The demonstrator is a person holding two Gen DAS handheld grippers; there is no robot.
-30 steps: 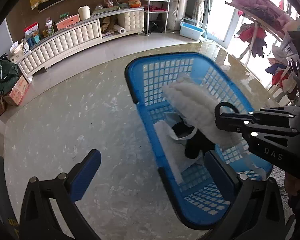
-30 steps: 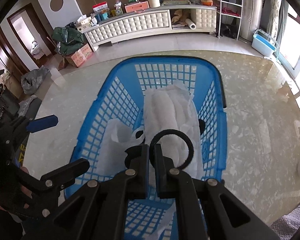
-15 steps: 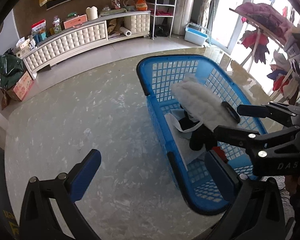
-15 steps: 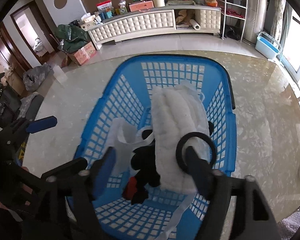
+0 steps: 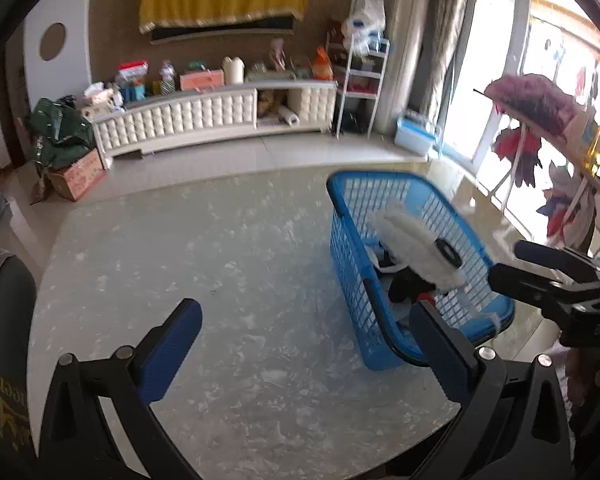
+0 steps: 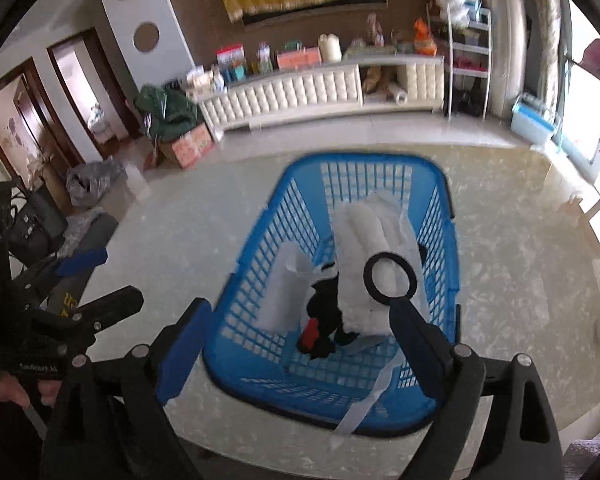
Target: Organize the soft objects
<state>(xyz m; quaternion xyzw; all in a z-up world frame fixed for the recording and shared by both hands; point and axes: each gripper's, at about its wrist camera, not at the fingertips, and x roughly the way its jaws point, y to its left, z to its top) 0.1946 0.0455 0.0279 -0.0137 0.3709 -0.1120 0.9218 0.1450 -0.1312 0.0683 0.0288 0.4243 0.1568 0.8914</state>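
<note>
A blue basket stands on the marble table. In it lie a white fluffy cloth, a black ring resting on that cloth, a dark garment with a red piece, and a white bag. My right gripper hovers above the basket's near end. Its jaws are opening and nothing is pressed between them. My left gripper is open and holds nothing, over bare tabletop left of the basket.
The round marble table ends close in front of both grippers. Beyond it are a white quilted cabinet with clutter on top, a metal shelf rack, a cardboard box and hanging clothes at the right.
The right gripper went from shut on the black ring to wide open; the ring now lies on the white cloth. Both grippers have drawn back and risen from the basket.
</note>
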